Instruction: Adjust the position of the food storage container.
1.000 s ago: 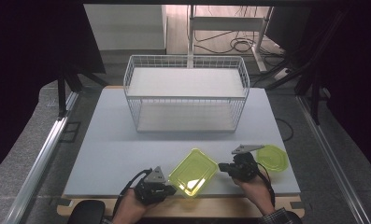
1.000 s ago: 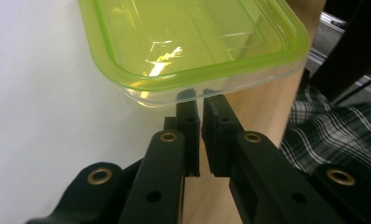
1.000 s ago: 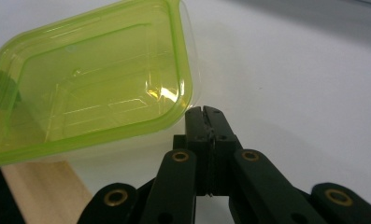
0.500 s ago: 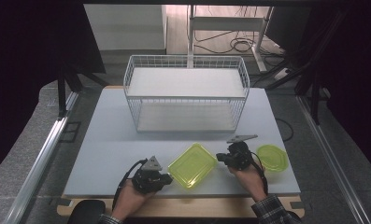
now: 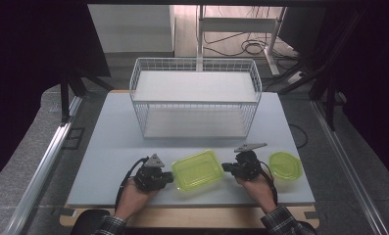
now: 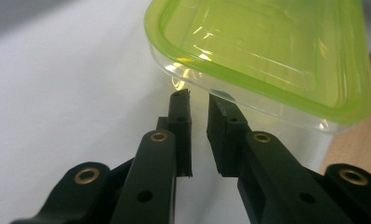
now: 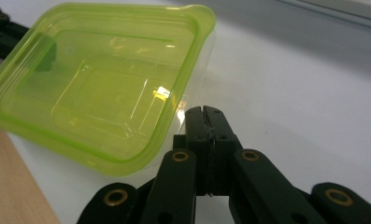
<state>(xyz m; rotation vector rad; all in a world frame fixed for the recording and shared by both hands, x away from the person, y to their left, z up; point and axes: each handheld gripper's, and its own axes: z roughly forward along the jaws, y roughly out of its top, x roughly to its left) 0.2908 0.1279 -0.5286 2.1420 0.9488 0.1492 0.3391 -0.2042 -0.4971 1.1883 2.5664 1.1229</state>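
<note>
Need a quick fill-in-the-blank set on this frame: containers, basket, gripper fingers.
1. The rectangular container has a ____ lid.
2. The round container sits beside the ____ gripper.
3. The fingers of that gripper are pressed ____, nothing between them.
4. The wire basket stands on the ____ half of the table.

Missing words: green; right; together; far

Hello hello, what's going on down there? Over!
Left gripper nearly shut, empty, at green box. Right gripper shut, empty, beside it. Nothing in the way.
</note>
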